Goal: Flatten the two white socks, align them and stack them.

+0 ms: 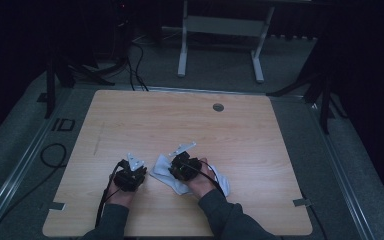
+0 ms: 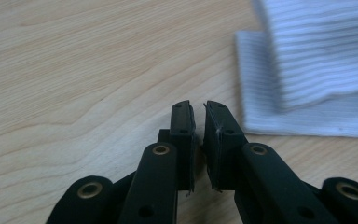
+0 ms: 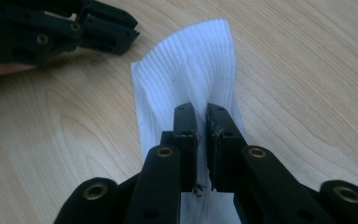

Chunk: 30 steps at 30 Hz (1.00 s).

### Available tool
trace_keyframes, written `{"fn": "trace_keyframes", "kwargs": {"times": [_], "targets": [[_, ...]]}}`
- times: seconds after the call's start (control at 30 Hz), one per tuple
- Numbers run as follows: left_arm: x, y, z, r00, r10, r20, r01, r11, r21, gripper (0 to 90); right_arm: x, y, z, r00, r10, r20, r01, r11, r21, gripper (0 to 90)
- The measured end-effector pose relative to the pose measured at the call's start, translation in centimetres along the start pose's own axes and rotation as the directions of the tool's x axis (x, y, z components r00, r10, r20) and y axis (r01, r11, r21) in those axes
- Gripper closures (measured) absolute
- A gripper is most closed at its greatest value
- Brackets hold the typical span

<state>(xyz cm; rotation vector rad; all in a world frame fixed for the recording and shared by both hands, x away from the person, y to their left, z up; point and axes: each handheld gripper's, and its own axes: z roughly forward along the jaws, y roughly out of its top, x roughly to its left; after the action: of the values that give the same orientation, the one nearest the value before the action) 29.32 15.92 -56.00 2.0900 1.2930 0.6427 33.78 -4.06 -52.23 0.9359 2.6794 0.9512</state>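
The person wears dark grey sleeves. Both the left gripper and the right gripper are black. Each one carries a grey three-cornered plate on top and a black cable. The fingers are black, with brass-coloured rivets at the joints.

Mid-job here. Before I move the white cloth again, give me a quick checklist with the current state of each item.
1. Right tool pinching the white cloth: ok, jaws shut with fabric between them.
2. Left tool free of cloth: ok, shut on nothing, over bare wood beside the cloth's edge.
3. Tools apart: ok, a gap shows between them in the high view.
4. Cloth lying flat: not ok, it is folded and rumpled.
5. Table has bare room ahead: ok.
6. Grip firmness: cannot tell.
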Motion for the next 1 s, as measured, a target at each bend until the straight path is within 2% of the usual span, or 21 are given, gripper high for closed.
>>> {"fn": "trace_keyframes", "kwargs": {"times": [0.07,0.1,0.23,0.37,0.5,0.67,0.73,0.83,0.87,0.9,1.0], "targets": [[-0.2,0.0,0.0,1.0000,0.006,0.001,-0.006,1.0000,-0.001,81.6,0.0,0.0,0.1,1.0000,0.003,0.000,-0.003,1.000,0.002,82.7],[-0.6,0.1,0.0,0.9998,0.022,0.002,-0.022,0.9997,-0.004,81.7,0.0,0.0,0.4,0.9998,0.016,-0.010,-0.016,1.000,0.006,81.5],[-1.2,0.1,0.0,0.9988,0.049,0.001,-0.049,0.9987,-0.007,81.6,0.0,0.0,0.6,0.9985,0.027,-0.049,-0.028,1.000,-0.015,72.2],[-1.2,0.0,0.0,0.9991,0.043,0.003,-0.043,0.9990,-0.011,81.3,0.0,0.0,-0.1,0.9987,0.017,-0.049,-0.019,0.999,-0.038,66.1],[-1.1,0.0,-0.1,0.9991,0.041,0.007,-0.041,0.9991,-0.010,81.2,-0.3,-0.1,-1.0,0.9995,-0.009,-0.030,0.008,0.999,-0.044,65.7],[-1.1,0.0,-0.1,0.9992,0.038,0.011,-0.038,0.9992,-0.010,81.3,-0.9,-0.7,-2.7,0.9989,-0.047,0.002,0.047,0.998,-0.037,73.1],[-1.2,0.0,-0.1,0.9993,0.036,0.013,-0.036,0.9993,-0.011,81.3,-0.9,-1.4,-3.4,0.9965,-0.081,0.017,0.082,0.997,-0.014,77.7],[-1.2,0.0,-0.1,0.9993,0.034,0.015,-0.033,0.9994,-0.010,81.4,-0.7,-2.2,-3.5,0.9927,-0.120,0.015,0.120,0.993,0.014,80.3],[-1.2,0.0,-0.1,0.9993,0.034,0.015,-0.033,0.9994,-0.010,81.5,-0.7,-2.2,-3.5,0.9927,-0.120,0.015,0.120,0.993,0.014,80.3],[-1.2,0.0,-0.2,0.9992,0.034,0.021,-0.034,0.9994,-0.004,81.5,-0.5,-2.7,-3.3,0.9898,-0.142,0.009,0.142,0.989,0.034,81.0],[-1.3,-0.1,-0.2,0.9991,0.028,0.031,-0.028,0.9996,-0.005,81.6,-0.1,-3.1,-2.7,0.9877,-0.156,-0.010,0.156,0.986,0.054,82.0]]}}
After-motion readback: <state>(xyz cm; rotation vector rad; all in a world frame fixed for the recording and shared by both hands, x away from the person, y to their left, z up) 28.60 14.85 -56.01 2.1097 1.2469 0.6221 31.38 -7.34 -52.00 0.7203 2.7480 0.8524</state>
